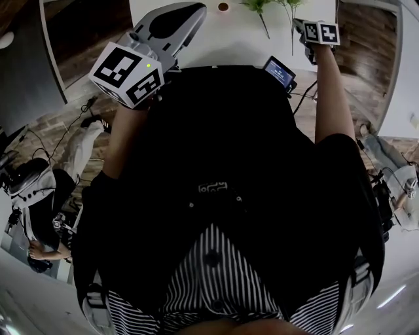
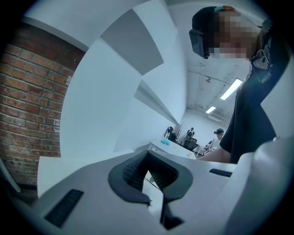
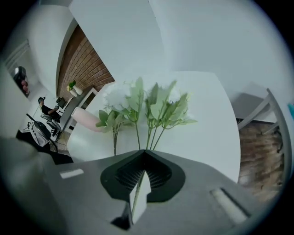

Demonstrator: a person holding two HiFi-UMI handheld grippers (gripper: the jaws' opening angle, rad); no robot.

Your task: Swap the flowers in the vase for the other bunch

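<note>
My right gripper (image 3: 143, 170) is shut on a thin green stem of a bunch of white flowers with green leaves (image 3: 151, 103). The bunch hangs over the round white table (image 3: 211, 133). A pink vase (image 3: 86, 120) stands near the table's left edge in the right gripper view. In the head view the right gripper (image 1: 301, 26) is at the top right, with the green stems (image 1: 264, 23) beside it over the table (image 1: 229, 36). My left gripper (image 1: 186, 12) is at the upper left, level and shut, with nothing between its jaws (image 2: 148, 170).
A small device with a lit screen (image 1: 280, 70) sits at the table's near edge. A grey chair (image 3: 259, 108) stands to the right of the table on wood flooring (image 3: 257, 160). Other people and equipment stand far off (image 3: 43, 114). A brick wall (image 2: 27, 105) is on the left.
</note>
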